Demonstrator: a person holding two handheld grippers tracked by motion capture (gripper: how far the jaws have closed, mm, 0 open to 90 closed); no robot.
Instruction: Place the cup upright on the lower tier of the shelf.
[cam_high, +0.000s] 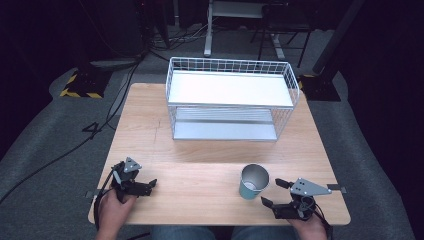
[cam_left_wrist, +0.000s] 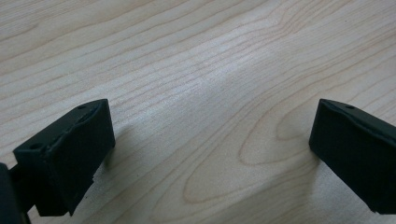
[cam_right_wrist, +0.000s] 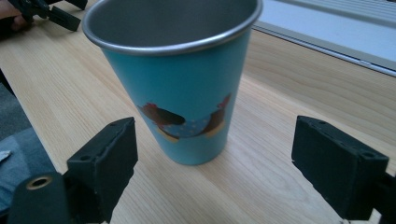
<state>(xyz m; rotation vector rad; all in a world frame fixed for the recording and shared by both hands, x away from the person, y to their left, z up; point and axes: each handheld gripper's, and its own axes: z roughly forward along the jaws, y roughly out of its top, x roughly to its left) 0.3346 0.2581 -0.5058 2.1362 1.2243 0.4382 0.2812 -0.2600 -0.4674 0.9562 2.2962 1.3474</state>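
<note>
High view: cup (cam_high: 253, 181) near table (cam_high: 200, 170) front edge; right gripper (cam_high: 274, 192) fingers spread, unladen, beside it; left gripper (cam_high: 150, 184) spread.

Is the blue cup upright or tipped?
Upright. The blue cup stands on its narrow base on the table, its metal rim facing up, in front of the right gripper, whose jaws stand apart.

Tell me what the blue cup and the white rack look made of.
Cup: likely metal, going by its bare grey inside and thin rolled rim; the outside has a glossy turquoise coat with a printed bird pattern. Rack: white-coated wire grid walls with smooth, flat white shelves, probably painted metal, though that stays uncertain.
</note>
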